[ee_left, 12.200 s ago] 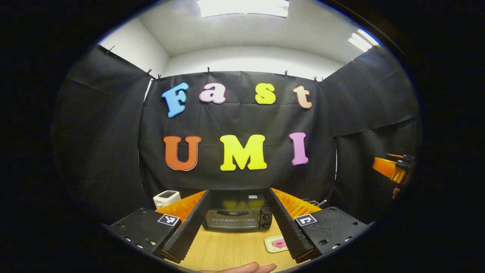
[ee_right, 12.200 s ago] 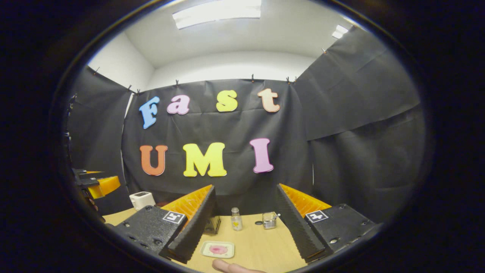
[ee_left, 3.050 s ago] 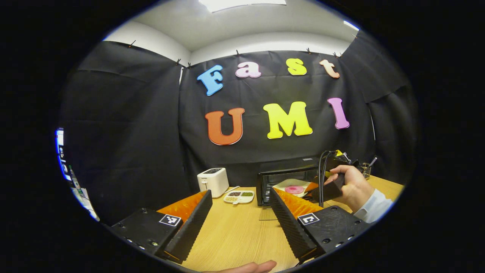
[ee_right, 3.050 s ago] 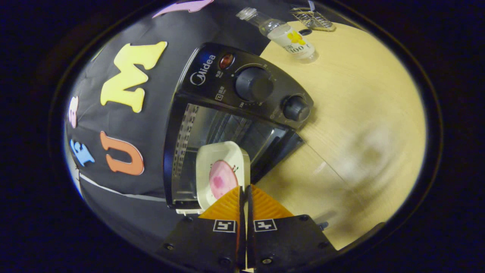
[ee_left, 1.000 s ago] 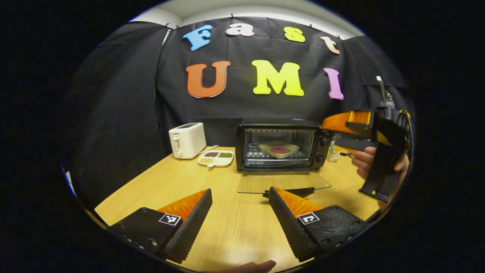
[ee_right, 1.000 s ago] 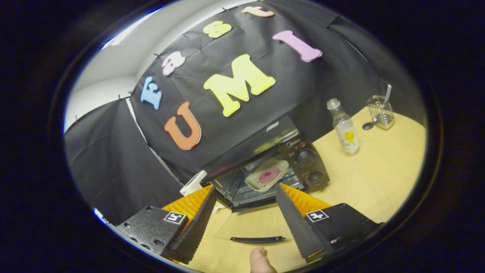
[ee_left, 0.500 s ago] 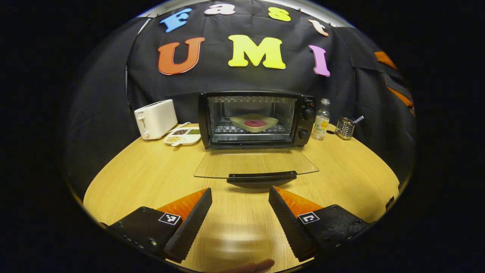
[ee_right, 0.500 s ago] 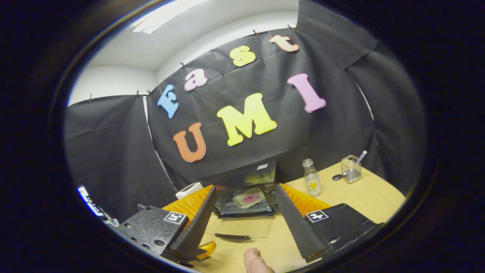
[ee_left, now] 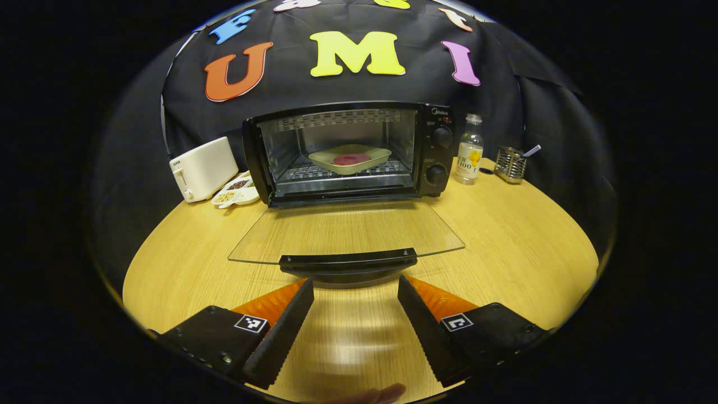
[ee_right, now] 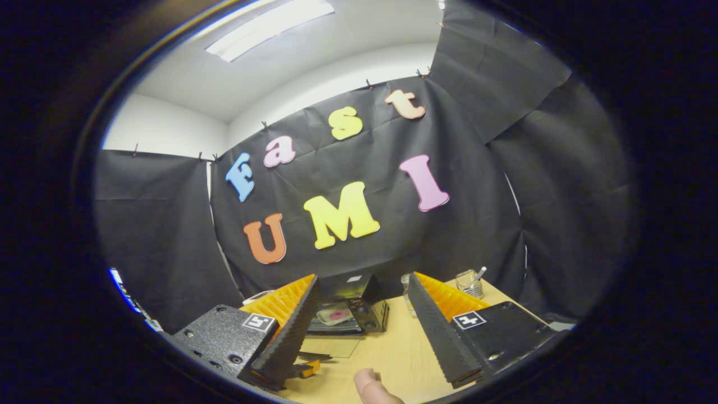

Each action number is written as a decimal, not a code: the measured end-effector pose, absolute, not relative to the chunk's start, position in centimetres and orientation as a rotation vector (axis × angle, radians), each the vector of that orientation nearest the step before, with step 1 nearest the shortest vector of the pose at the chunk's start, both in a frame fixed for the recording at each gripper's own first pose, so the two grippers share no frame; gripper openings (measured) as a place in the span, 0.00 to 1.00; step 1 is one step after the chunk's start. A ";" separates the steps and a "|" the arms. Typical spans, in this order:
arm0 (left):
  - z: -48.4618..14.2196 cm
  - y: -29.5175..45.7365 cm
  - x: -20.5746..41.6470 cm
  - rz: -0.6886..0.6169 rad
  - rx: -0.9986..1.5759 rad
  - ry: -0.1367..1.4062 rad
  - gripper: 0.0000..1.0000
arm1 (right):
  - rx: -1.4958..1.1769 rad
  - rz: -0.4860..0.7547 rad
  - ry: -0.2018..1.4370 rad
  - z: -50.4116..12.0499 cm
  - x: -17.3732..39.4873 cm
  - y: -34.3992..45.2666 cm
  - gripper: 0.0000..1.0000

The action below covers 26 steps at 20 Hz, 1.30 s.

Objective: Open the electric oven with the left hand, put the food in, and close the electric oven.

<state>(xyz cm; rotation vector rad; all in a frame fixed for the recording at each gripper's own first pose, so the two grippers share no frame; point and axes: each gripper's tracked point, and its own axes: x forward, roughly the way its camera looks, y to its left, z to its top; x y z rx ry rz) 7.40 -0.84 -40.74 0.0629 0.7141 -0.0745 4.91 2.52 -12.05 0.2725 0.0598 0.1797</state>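
In the left gripper view, the left tongs (ee_left: 355,292) are standing released, with the two fingers wide apart and nothing between them. They are hovering low over the table (ee_left: 521,252), just before the handle (ee_left: 348,261) of the oven door (ee_left: 345,233). The door is lying fully open, flat and level over the table. The oven (ee_left: 345,151) is standing at the far side of the table, against the black wall. The food (ee_left: 349,159), a pink round piece, is lying on a pale tray (ee_left: 370,154), and the tray is resting on the rack inside the oven. A toaster (ee_left: 202,167) is standing to the left of the oven, and a divided dish (ee_left: 235,193) is lying between them. A bottle (ee_left: 469,157) is standing just beside the oven on its right, and a wire holder (ee_left: 509,164) is farther right.

In the right gripper view, the right tongs (ee_right: 363,314) are also released and are grasping nothing. They are pointing from far toward the oven (ee_right: 359,306), and the tray with the food (ee_right: 337,314) is showing small inside it. A fingertip (ee_right: 370,387) is showing at the bottom edge.
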 end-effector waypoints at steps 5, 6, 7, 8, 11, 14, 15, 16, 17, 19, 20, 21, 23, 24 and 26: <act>-42.0 -1.0 8.9 -0.049 0.014 0.738 0.96 | 0.261 0.168 0.026 -11.8 3.4 -0.3 0.95; -42.1 -1.0 8.9 -0.047 0.007 0.758 0.96 | 0.259 0.165 0.028 -11.8 3.3 -0.8 0.95; -42.2 -1.1 8.9 -0.047 0.008 0.770 0.96 | 0.259 0.159 0.030 -11.9 3.2 -1.4 0.95; -42.2 -1.2 8.9 -0.047 0.010 0.775 0.97 | 0.260 0.153 0.034 -12.0 3.1 -1.8 0.95; -41.6 -1.2 9.0 -0.045 0.009 0.773 0.96 | 0.264 0.147 0.053 -12.3 2.5 -2.5 1.00; -40.9 -1.2 9.1 -0.048 0.014 0.765 0.96 | 0.259 0.131 0.063 -12.3 2.1 -3.3 0.95; -40.6 -1.2 9.3 -0.052 0.023 0.756 0.96 | 0.255 0.128 0.062 -12.2 2.0 -3.4 0.95; -40.1 -1.1 9.3 -0.055 0.029 0.748 0.96 | 0.251 0.130 0.057 -12.0 1.9 -3.4 0.95; -39.7 -1.1 9.4 -0.056 0.031 0.743 0.96 | 0.244 0.134 0.053 -11.8 1.5 -3.3 1.00; -38.9 -1.1 9.8 -0.056 0.034 0.727 0.96 | 0.232 0.137 0.046 -11.4 1.1 -3.3 1.00; -38.4 -1.0 9.9 -0.055 0.034 0.717 0.96 | 0.227 0.141 0.044 -11.3 0.9 -3.1 0.95; -38.0 -1.1 10.1 -0.054 0.034 0.708 0.96 | 0.228 0.152 0.048 -11.3 0.6 -2.7 0.95; -37.6 -0.8 10.6 -0.054 0.035 0.698 0.96 | 0.235 0.185 0.072 -11.5 0.1 -1.9 0.95; -37.4 -0.8 10.7 -0.053 0.033 0.698 0.96 | 0.243 0.201 0.078 -11.5 -0.1 -1.5 0.95; -37.1 -0.7 10.9 -0.057 0.039 0.703 0.96 | 0.254 0.223 0.086 -11.4 -0.4 -1.1 1.00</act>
